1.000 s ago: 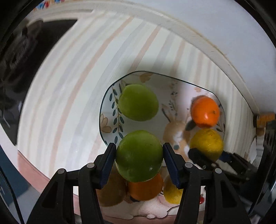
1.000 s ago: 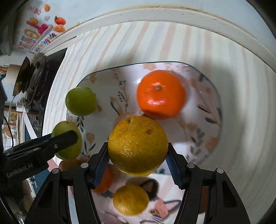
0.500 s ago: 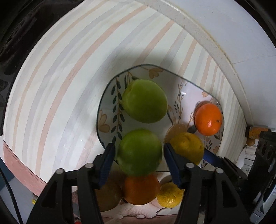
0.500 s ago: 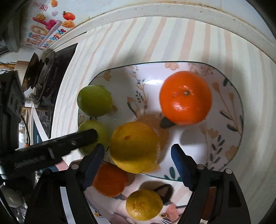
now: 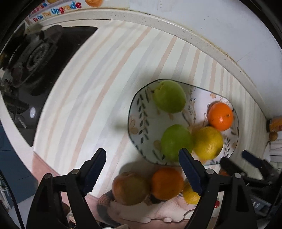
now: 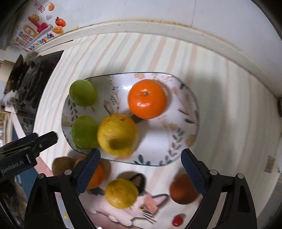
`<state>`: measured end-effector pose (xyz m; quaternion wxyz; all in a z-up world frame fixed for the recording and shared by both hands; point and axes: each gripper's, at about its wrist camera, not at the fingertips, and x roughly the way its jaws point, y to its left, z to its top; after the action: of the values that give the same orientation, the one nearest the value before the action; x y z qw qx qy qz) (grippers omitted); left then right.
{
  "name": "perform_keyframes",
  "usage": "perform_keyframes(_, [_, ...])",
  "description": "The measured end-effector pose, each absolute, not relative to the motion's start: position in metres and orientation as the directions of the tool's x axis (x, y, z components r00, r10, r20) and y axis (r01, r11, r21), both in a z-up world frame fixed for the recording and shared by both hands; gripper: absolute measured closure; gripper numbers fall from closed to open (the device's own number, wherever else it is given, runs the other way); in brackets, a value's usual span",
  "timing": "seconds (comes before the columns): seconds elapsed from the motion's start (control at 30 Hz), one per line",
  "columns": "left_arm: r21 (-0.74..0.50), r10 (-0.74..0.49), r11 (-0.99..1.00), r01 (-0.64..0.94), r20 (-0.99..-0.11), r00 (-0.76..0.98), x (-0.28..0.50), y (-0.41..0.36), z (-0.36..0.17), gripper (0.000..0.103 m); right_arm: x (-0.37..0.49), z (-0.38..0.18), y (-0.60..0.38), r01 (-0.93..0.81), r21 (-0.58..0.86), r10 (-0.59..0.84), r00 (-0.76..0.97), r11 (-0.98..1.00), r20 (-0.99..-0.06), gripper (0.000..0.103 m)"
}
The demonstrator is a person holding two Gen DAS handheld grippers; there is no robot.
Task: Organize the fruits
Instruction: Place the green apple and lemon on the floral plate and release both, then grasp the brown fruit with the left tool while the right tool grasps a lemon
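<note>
Opening both claws over the plate (image 6: 191,112), I see my left claw (image 5: 142,171) and right claw (image 6: 140,170) empty, green fruit (image 5: 176,141) and yellow fruit (image 6: 117,134) lying just ahead.

We see our left black plastic two-finger gripper (image 5: 141,173) with dark-blue ribbed pads and round silver rivets on its angular arms. Our right black plastic gripper (image 6: 141,171) matches it; white "GenRobot.AI" lettering marks the left one's side.

Striped countertop (image 6: 229,109), gas stove (image 5: 35,58), white wall (image 6: 176,12)
</note>
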<state>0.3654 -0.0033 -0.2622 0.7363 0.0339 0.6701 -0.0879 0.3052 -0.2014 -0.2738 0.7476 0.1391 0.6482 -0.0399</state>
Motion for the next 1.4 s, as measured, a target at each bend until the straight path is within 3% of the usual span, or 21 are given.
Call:
perform_keyframes(0.37, [-0.026, -0.066, 0.978, 0.207, -0.980, 0.188, 0.319, 0.007, -0.220, 0.019, 0.266, -0.239, -0.195, 0.245, 0.134, 0.091, 0.179, 0.960, -0.980, 0.008])
perform_keyframes(0.93, [-0.035, -0.118, 0.971, 0.237, -0.930, 0.347, 0.232, 0.011, -0.139, 0.019, 0.182, -0.137, -0.182, 0.183, 0.133, 0.059, 0.362, 0.974, -0.930, 0.008])
perform_keyframes(1.33, [-0.035, -0.127, 0.975, 0.221, -0.900, 0.416, 0.217, 0.014, -0.113, 0.019, 0.161, -0.125, -0.189, 0.205, 0.197, 0.106, 0.385, 0.959, -0.917, 0.008])
perform_keyframes(1.37, [-0.029, -0.120, 0.976, 0.216, -0.900, 0.419, 0.218, 0.016, -0.115, 0.018, 0.163, -0.132, -0.188, 0.206, 0.205, 0.117, 0.372, 0.957, -0.921, 0.008])
perform_keyframes(1.4, [-0.018, -0.105, 0.978, 0.208, -0.903, 0.417, 0.222, 0.018, -0.118, 0.007, 0.166, -0.138, -0.188, 0.208, 0.211, 0.126, 0.361, 0.955, -0.924, 0.008])
